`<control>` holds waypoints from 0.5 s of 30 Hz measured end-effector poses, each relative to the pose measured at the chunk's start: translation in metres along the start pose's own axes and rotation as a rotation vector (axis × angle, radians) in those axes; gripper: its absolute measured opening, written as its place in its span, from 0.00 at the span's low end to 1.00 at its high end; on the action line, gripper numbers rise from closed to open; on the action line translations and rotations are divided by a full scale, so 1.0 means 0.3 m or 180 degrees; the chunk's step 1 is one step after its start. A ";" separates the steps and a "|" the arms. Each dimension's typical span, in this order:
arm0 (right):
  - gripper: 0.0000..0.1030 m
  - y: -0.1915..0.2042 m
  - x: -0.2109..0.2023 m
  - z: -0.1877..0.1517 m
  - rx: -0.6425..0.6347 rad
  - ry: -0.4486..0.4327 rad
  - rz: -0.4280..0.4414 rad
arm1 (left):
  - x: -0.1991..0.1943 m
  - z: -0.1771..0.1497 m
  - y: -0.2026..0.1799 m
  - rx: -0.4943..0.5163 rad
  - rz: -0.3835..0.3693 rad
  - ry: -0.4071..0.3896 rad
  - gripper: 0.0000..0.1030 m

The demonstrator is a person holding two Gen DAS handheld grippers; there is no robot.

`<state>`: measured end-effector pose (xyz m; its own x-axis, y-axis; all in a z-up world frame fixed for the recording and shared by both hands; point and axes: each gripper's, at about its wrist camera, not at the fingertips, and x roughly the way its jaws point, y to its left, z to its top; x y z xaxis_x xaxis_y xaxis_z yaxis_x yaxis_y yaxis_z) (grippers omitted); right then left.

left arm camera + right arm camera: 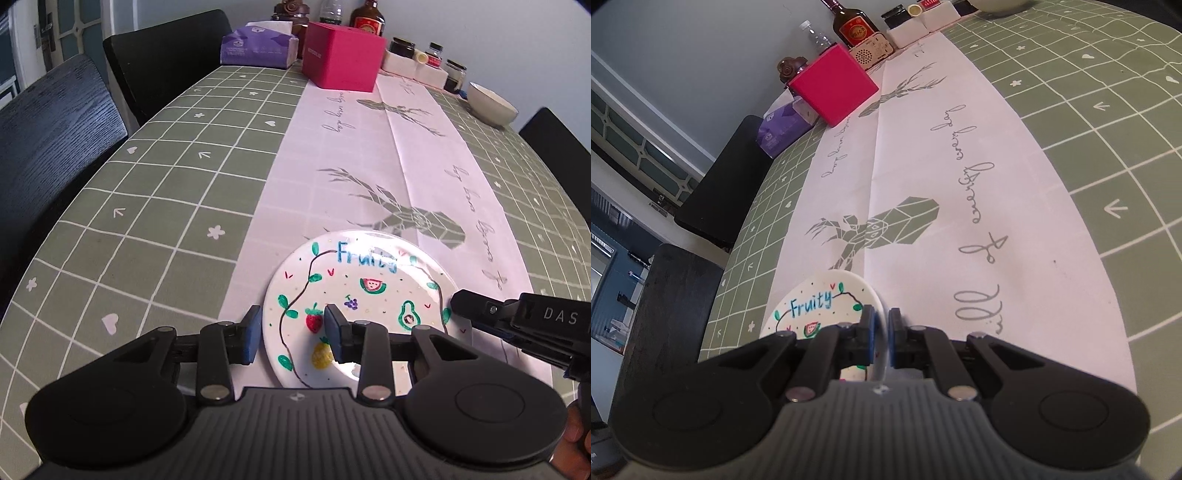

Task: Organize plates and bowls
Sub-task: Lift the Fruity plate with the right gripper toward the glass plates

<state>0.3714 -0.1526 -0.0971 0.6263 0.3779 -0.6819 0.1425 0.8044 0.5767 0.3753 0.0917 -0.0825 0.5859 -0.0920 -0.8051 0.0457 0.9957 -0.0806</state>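
Observation:
A white plate (362, 280) painted with fruit and the word "Fruity" sits on the pale runner of the table. My left gripper (293, 328) straddles the plate's left rim: one blue pad is outside the rim, the other is over the painted face, and a wide gap remains between them. My right gripper (456, 304) comes in from the right and is shut on the plate's right rim. In the right wrist view that rim stands edge-on between the pads of the right gripper (881, 326), with the plate (820, 302) spreading to the left. A cream bowl (491, 107) stands far off at the table's right edge.
A pink box (343, 59), a purple tissue pack (258, 46), bottles and small jars (424, 55) line the far end of the table. Black chairs stand at the left (55, 147) and at the right (554, 140). The green checked cloth (166, 192) lies bare to the left.

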 end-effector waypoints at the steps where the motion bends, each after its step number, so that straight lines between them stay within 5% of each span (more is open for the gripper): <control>1: 0.05 -0.003 -0.009 -0.005 0.0006 0.0028 -0.0010 | -0.008 -0.010 -0.015 0.0088 0.0028 -0.0002 0.40; 15: 0.05 -0.100 -0.214 -0.113 0.0070 0.0320 -0.0160 | -0.135 -0.174 -0.147 0.0585 -0.0110 0.0175 0.40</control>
<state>0.3011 -0.1854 -0.0858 0.5382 0.3823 -0.7511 0.1893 0.8136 0.5498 0.3072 0.0510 -0.0772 0.5366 -0.1216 -0.8350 0.2148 0.9766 -0.0042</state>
